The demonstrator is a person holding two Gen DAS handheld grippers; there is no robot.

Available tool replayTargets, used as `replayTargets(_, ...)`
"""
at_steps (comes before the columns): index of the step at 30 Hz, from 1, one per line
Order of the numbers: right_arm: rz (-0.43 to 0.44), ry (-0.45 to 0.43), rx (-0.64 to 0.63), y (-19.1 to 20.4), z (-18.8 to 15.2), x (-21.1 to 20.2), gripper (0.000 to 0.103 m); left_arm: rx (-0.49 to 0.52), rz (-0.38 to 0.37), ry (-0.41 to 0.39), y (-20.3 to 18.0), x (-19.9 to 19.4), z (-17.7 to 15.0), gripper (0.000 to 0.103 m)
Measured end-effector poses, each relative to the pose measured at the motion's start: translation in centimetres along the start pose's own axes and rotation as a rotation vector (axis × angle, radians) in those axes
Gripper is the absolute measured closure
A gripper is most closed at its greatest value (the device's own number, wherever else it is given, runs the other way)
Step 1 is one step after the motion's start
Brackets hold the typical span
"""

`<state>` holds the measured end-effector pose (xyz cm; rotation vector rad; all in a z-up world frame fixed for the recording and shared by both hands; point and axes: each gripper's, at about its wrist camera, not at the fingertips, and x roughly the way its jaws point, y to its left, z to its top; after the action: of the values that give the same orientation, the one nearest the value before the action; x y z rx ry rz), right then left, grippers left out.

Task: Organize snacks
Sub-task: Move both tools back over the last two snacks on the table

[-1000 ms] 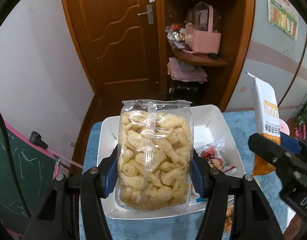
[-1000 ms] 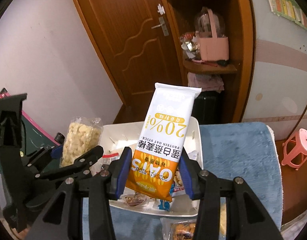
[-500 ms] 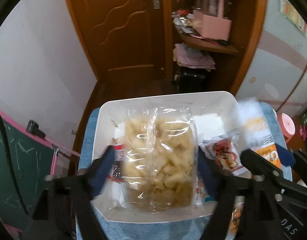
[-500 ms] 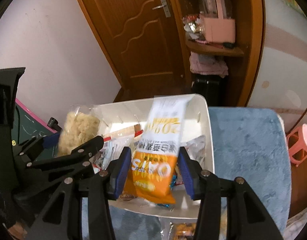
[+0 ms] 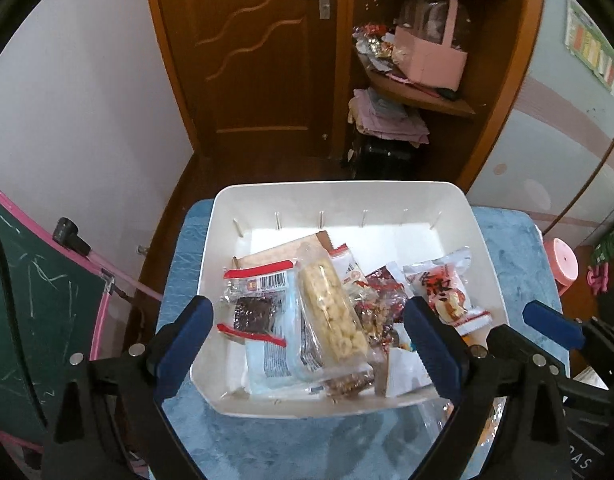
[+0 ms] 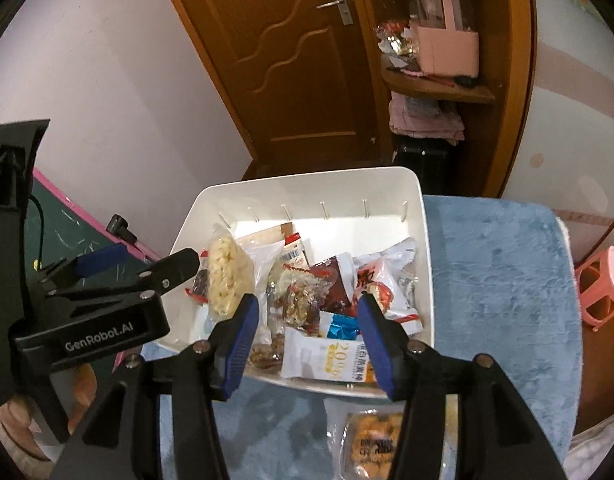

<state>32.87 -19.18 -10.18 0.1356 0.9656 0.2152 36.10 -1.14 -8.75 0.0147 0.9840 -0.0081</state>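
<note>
A white bin (image 5: 339, 190) on a blue cloth holds several snack packets. The clear bag of pale puffs (image 5: 331, 320) lies in it on other packets. Above it my left gripper (image 5: 305, 308) has its jaws opening wide, and the pads touch nothing. The orange and white oat bar pack (image 6: 327, 362) lies flat at the bin's near edge. My right gripper (image 6: 307, 304) hangs just over it, jaws opening and pads off the pack. In the right wrist view the left gripper (image 6: 143, 260) is at the bin's left rim.
A packet of round snacks (image 6: 371, 436) lies on the blue cloth (image 6: 499, 280) in front of the bin. A pink stool (image 6: 603, 280) stands at the right, a green chalkboard (image 5: 35, 300) at the left. Behind are a brown door and a shelf with a pink bag (image 5: 431, 56).
The left gripper let go of the puff bag, which now lies in the bin. The right gripper sank and the oat bar pack tipped down flat into the bin, out of its pads.
</note>
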Motion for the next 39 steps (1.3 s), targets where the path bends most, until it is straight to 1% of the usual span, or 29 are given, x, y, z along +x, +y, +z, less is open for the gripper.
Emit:
replayTargets(8,-0.024,-0.053,-0.029,1.0,-1.3,-5.1,0.051,0.066,0.001,-0.073,-1.7,-5.8,-1.5,0.007)
replayTargets(13,-0.032,-0.087,-0.032,0.7,-2.4,-8.6,0.050,0.096,-0.025,-0.109,-2.9,-9.5,-2.8,0.007)
replayTargets(14,-0.030,-0.091,-0.032,0.5,-2.7,-9.3,0.049,0.101,-0.029,-0.114,-3.2,-10.0,-3.0,0.007)
replayTargets(16,-0.021,-0.098,-0.027,0.0,-3.5,-10.8,0.040,0.113,-0.037,-0.124,-3.7,-11.1,-3.7,0.007)
replayTargets(21,-0.051,-0.133,-0.038,-1.2,-5.7,-13.5,0.039,0.145,-0.073,-0.132,-5.3,-13.0,-5.8,0.007)
replayTargets(27,-0.094,-0.146,-0.060,-3.2,-8.4,-15.5,0.039,0.179,-0.123,-0.107,-7.7,-13.3,-8.1,0.007)
replayTargets(32,-0.121,-0.137,-0.055,-5.1,-9.9,-15.4,0.036,0.198,-0.163,-0.076,-9.7,-12.3,-9.9,0.007)
replayTargets(36,-0.149,-0.114,-0.047,-6.8,-10.9,-14.0,0.036,0.210,-0.183,-0.023,-11.4,-9.8,-11.3,0.007)
replayTargets(39,-0.137,-0.083,-0.023,-8.3,-11.3,-12.3,0.036,0.210,-0.199,0.028,-12.3,-7.6,-12.5,0.007)
